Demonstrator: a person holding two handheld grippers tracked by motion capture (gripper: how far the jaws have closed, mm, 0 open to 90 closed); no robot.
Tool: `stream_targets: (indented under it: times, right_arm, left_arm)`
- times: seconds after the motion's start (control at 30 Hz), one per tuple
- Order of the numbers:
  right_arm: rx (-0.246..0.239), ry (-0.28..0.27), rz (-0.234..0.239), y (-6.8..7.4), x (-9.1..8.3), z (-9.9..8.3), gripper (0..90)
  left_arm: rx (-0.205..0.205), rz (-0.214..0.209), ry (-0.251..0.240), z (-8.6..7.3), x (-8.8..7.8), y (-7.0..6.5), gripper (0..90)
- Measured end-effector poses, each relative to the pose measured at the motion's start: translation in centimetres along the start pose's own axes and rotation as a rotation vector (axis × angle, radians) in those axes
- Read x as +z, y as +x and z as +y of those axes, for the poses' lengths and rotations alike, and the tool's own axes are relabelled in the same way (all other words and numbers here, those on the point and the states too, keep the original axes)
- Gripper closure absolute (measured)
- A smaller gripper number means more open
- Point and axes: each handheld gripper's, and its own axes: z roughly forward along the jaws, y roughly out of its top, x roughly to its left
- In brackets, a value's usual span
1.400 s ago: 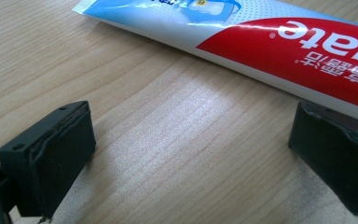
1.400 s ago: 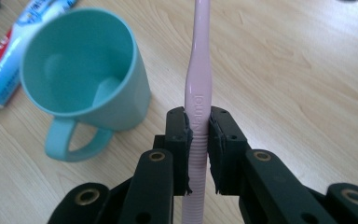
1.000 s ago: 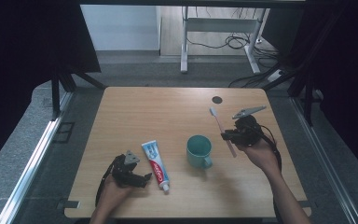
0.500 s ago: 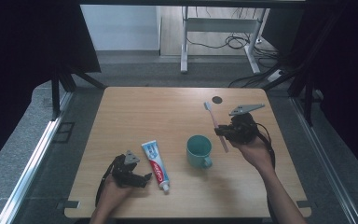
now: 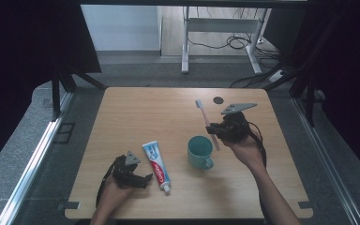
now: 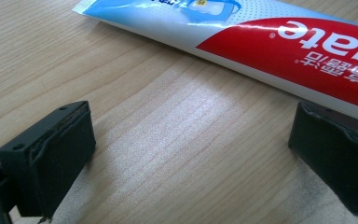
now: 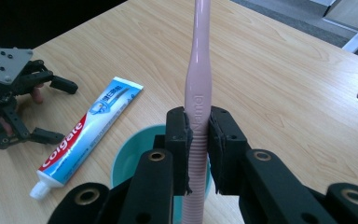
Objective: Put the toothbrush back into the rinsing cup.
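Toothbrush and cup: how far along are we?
Done: the right gripper has the pink toothbrush clamped between its fingers and lifted off the table. In hand: it is carried just above the teal cup. Left: probably lowering it into the cup. The toothpaste tube lies flat beside the open left gripper, not gripped.

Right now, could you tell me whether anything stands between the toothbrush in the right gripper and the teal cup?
Nothing visible does. The right gripper is shut on the pink toothbrush, and the teal cup sits open-mouthed just below its lower end. The toothpaste tube lies off to the side, by the left gripper.
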Motion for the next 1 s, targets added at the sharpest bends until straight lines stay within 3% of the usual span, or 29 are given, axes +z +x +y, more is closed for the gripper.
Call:
stream_targets:
  times: [0.53,1.0]
  right_arm:
    - [-0.022,-0.018,0.020,1.5,1.8,1.0,78.2]
    - [-0.036,0.005,0.029,2.2,3.9,0.3,78.2]
  left_arm:
    - [0.000,0.000,0.000,0.0,0.0,0.0,0.1]
    - [0.003,0.001,0.002,0.0,0.0,0.0,0.1]
